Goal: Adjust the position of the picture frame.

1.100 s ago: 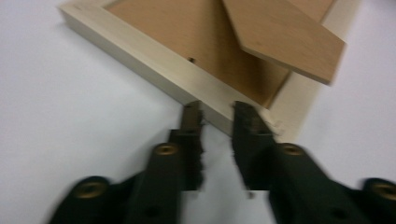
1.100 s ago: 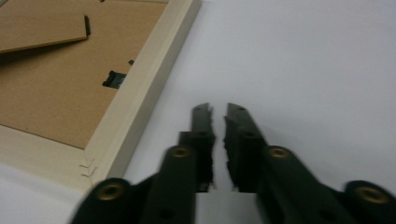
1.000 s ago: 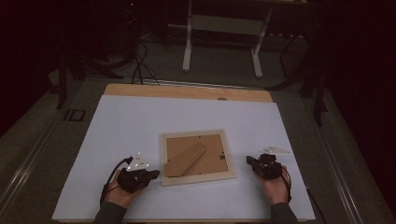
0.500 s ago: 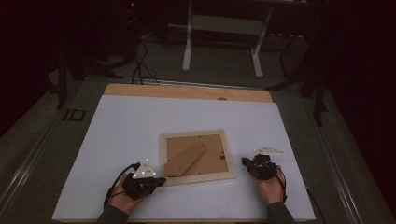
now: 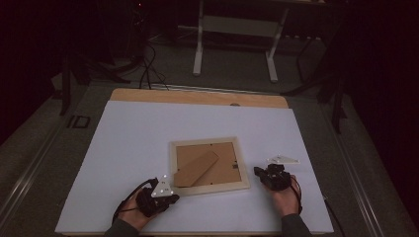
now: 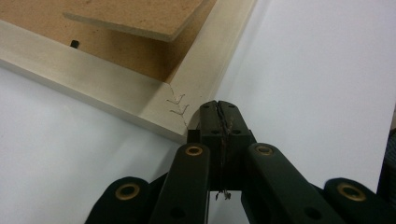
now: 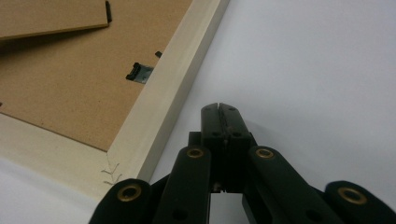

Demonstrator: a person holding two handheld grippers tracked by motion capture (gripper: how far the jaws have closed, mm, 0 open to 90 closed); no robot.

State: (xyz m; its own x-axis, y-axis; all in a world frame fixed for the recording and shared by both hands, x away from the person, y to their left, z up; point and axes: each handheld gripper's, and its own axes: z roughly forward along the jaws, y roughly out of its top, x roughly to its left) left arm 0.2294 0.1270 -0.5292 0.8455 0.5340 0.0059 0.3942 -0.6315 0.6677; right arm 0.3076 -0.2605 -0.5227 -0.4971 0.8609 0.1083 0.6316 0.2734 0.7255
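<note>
The high view looks down over the table; both claw views sit close, sharing the picture frame.

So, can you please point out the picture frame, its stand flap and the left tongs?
picture frame (image 5: 210, 186): high view, on the pale wooden front bar.
stand flap (image 5: 196, 168): high view, on the middle of the brown board.
left tongs (image 6: 218, 108): left gripper view, at the closed tips beside the frame's corner.

White-topped table with a bare wooden strip along its far edge. A picture frame lies face down at lower centre of the high view; a grey three-cornered plate lies to its right.
</note>
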